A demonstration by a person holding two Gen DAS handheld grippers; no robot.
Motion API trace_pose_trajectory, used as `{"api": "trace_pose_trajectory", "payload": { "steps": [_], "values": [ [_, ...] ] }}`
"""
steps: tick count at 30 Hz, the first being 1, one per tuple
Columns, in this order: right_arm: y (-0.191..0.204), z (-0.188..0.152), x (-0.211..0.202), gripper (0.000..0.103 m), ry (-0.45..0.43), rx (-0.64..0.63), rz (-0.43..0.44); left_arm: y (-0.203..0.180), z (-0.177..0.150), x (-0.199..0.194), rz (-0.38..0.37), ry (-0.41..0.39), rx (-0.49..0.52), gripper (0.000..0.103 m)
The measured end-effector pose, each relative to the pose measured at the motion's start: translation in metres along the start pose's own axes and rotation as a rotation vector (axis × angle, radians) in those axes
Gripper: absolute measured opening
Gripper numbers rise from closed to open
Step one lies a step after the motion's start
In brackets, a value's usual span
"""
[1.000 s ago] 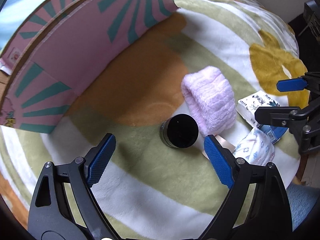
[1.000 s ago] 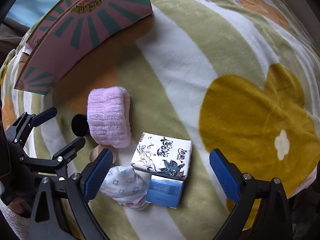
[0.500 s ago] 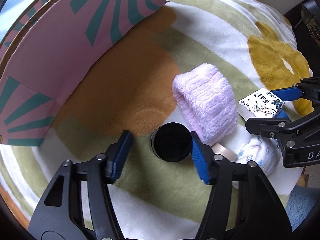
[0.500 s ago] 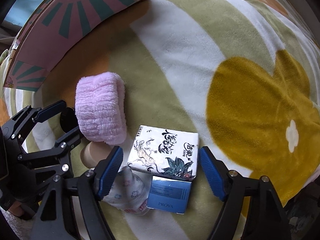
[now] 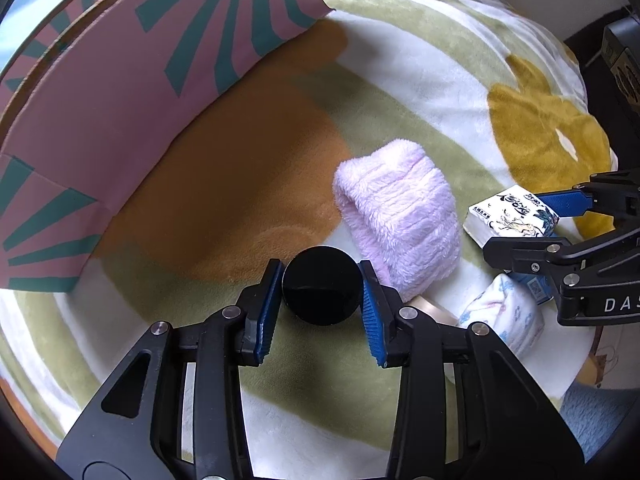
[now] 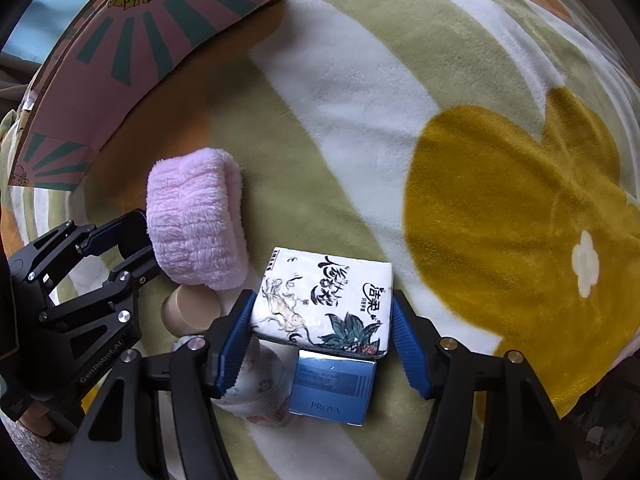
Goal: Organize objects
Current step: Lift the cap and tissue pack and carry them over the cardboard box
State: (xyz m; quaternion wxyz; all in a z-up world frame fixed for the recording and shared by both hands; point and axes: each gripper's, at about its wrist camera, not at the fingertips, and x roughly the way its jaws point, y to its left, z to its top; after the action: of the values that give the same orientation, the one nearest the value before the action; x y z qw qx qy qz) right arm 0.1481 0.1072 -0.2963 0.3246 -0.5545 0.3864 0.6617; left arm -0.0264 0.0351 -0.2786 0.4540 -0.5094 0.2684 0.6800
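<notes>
My left gripper is pinching the black jar, both blue pads flush against its sides; jar sits on the blanket, touching or just beside the pink towel on its right. My right gripper has closed in around the tissue pack: left pad touches the pack's edge, right pad looks just at the other edge, can't tell if it's actually gripping yet. Pack lies flat on the blanket, its near edge overlapping the blue box. Floral cloth bundle sits left of the blue box, partly under my right gripper's left finger. Beige jar lies on its side between the pink towel and the bundle, just beside the left gripper. Pink cardboard box with teal rays stands along the far left edge of the blanket, well apart from the cluster.
</notes>
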Motion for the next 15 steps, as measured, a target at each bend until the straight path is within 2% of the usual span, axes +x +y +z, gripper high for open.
{"api": "trace_pose_trajectory", "payload": {
  "steps": [6,15],
  "values": [
    [-0.015,-0.006,-0.01,0.061,-0.013,-0.013,0.007,0.007,0.001,-0.018,-0.004,-0.015,-0.035,0.034],
    [-0.042,-0.005,-0.042,0.061,-0.047,-0.075,0.013,-0.002,0.022,-0.051,0.013,-0.044,-0.113,0.034]
  ]
}}
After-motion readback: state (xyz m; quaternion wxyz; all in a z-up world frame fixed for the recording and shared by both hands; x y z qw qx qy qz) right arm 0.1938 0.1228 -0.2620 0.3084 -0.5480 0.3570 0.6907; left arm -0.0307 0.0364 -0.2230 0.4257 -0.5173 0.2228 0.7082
